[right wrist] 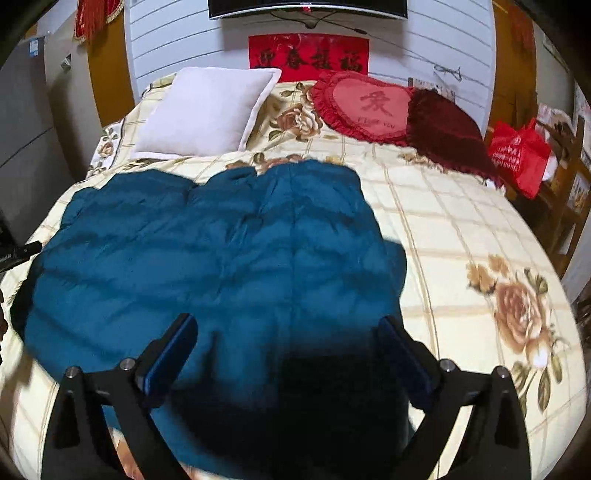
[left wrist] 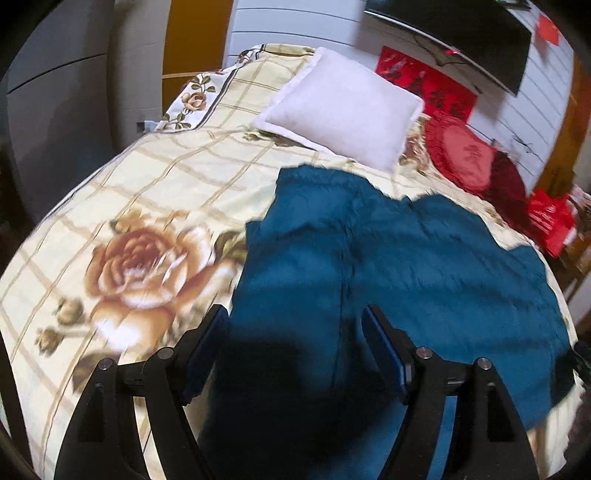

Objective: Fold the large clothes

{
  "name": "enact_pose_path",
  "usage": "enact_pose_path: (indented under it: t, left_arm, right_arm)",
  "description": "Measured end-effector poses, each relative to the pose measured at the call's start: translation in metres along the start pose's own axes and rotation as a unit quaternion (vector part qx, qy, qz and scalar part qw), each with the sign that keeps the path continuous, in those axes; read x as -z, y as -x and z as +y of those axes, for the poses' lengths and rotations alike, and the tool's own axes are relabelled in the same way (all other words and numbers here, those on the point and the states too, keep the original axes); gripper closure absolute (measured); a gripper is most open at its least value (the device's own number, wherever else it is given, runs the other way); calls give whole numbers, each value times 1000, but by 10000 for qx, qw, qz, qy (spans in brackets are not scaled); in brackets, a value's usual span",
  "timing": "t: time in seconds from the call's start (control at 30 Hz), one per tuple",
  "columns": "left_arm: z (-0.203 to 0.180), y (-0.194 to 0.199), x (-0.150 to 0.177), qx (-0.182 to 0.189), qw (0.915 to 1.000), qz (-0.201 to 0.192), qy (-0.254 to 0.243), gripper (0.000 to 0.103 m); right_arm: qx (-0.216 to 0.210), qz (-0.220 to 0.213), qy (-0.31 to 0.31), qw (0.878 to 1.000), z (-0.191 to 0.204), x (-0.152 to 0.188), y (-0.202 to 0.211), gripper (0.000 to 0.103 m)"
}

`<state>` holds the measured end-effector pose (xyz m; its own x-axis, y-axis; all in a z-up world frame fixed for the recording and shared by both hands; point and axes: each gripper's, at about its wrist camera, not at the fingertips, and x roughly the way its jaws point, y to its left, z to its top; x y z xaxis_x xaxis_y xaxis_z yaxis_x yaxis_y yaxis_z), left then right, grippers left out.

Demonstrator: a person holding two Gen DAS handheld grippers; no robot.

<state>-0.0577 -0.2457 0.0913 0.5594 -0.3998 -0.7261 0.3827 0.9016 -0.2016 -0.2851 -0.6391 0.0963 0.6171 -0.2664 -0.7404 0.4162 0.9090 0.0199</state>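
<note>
A large teal padded garment [left wrist: 388, 258] [right wrist: 207, 254] lies spread flat on a bed with a cream floral cover [left wrist: 147, 206] [right wrist: 461, 229]. My left gripper [left wrist: 295, 317] hovers open above the garment's near left part, its blue-padded fingers [left wrist: 207, 347] wide apart with nothing between them. In the right wrist view my right gripper [right wrist: 286, 325] is also open, held over the garment's near right part, and its dark shadow falls on the fabric below. Neither gripper touches the cloth as far as I can see.
At the head of the bed lie a white pillow [left wrist: 343, 110] [right wrist: 207, 110], a red heart cushion [right wrist: 365, 105] and a dark red cushion [right wrist: 447, 136]. A red bag [right wrist: 521, 155] sits off the bed's right side. A screen [right wrist: 306, 9] hangs on the wall.
</note>
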Motion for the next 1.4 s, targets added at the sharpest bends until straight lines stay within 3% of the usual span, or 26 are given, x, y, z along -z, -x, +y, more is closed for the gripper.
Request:
enact_pose_path:
  t: [0.1,0.2,0.23,0.27,0.33,0.57,0.73,0.87,1.4]
  left_arm:
    - [13,11,21,29,9997,210,117,24]
    - [26,5,43,-296,9977,548,250,24]
    - [32,-4,50,-384,9953,828,328,24]
    - [36,-6,56,-266,9944,890,502,24]
    - [45,0,62,-82,9922,840,915,24]
    - [29,13,61,-101,9973,441,581,24]
    - [16,7,60,-218,9987,390,229,24]
    - [13,0,59,-262,9989,378,90,24]
    - [19,-18,53,-6,9983,535,217,19]
  right_arm:
    - [203,164,-109,9996,-7,19,-9,3]
    - [293,316,-137,9990,-11,33,-30,0]
    - [294,290,-155,9990,-10,36,-34,0]
    - [303,272,-182,9990,-9,35,-33,0]
    - [377,313,-184,9986,-7,33,-27,1]
    - [162,-233,-647,9975,-22,41,27,0]
    - [-325,-271,-722,9965,-32,49,12,0]
    - [-205,-272,-510,9981,-32,48,2,0]
    - [-421,160,-876,9951,-46,47,-32,0]
